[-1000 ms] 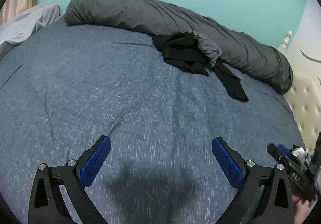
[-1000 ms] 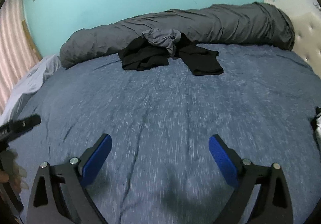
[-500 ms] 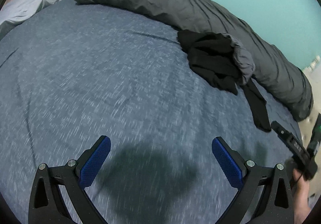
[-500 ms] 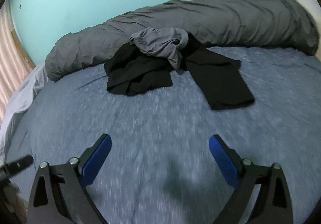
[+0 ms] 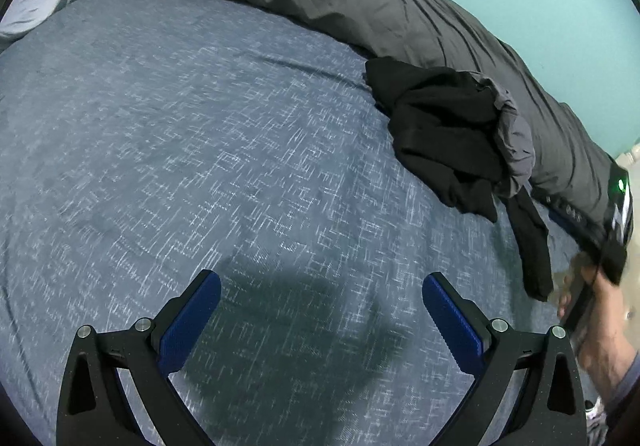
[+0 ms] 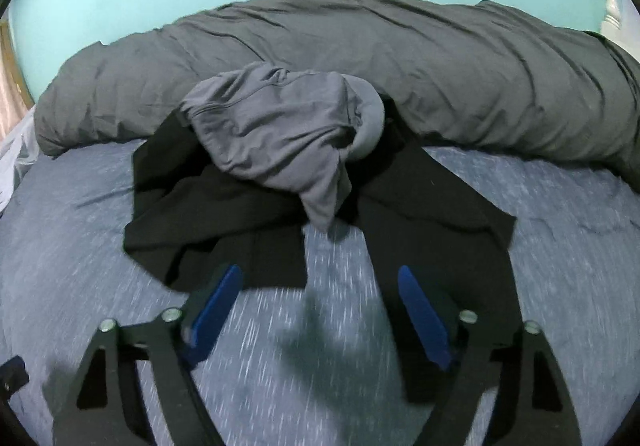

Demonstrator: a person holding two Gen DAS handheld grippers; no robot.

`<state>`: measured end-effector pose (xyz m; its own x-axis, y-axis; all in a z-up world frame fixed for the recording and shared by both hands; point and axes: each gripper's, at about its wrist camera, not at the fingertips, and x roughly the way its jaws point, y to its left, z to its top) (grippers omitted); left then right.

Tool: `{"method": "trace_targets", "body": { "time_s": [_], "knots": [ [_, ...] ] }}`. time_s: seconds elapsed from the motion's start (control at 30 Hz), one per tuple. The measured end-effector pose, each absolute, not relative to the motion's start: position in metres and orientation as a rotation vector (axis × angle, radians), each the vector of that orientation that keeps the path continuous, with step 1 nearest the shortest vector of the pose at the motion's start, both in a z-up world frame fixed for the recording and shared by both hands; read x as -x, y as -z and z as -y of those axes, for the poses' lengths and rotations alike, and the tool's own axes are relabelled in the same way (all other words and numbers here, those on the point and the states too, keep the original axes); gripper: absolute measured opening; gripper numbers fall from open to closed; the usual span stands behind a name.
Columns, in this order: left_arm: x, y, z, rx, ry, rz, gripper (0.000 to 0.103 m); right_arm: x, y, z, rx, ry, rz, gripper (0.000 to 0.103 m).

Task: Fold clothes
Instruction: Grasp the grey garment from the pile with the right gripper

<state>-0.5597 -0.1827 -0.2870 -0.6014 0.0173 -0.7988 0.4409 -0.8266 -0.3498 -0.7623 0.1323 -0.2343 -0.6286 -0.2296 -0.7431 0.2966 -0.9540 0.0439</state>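
Black clothes [image 5: 444, 142] with a grey garment [image 5: 514, 134] on top lie against the rolled duvet [image 5: 360, 6], now nearer in the left wrist view; the left tongs [image 5: 322, 322] hang open and empty over the bed [image 5: 160, 126].

Right wrist view: the right tongs [image 6: 320, 310] have closed in on the pile's near edge, jaws narrowing, nothing between them yet. A first grasp looks imminent.

Each gripper [image 5: 321, 312] has black triangular arms with silver screws. The fingers [image 6: 420, 312] carry ribbed blue pads.

matt black cloth garment [image 6: 224, 222], heathered bedsheet [image 6: 560, 246]
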Motion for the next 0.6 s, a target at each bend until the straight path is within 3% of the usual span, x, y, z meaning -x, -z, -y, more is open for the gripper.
{"method": "trace_targets", "body": {
  "time_s": [0.1,0.17,0.33,0.4,0.43,0.47,0.6],
  "knots": [
    [0.559,0.293,0.184,-1.258,2.492,-0.772,0.103,0.785,0.237,-0.127,-1.176,2.593,-0.083,0.071],
    [0.557,0.297,0.185,-1.261,2.494,-0.770,0.103,0.798,0.239,-0.122,-1.179,2.587,-0.071,0.060],
    [0.546,0.304,0.185,-1.264,2.503,-0.758,0.103,0.822,0.244,-0.109,-1.186,2.579,-0.092,0.045],
    [0.542,0.307,0.185,-1.270,2.504,-0.743,0.103,0.830,0.248,-0.108,-1.198,2.576,-0.067,0.032],
    [0.540,0.309,0.186,-1.272,2.505,-0.745,0.103,0.833,0.249,-0.108,-1.202,2.573,-0.061,0.016],
    [0.539,0.310,0.186,-1.270,2.505,-0.747,0.103,0.833,0.251,-0.108,-1.204,2.579,-0.067,0.007],
    [0.530,0.311,0.185,-1.259,2.506,-0.755,0.103,0.817,0.248,-0.115,-1.130,2.577,-0.065,0.004]
  ]
}}
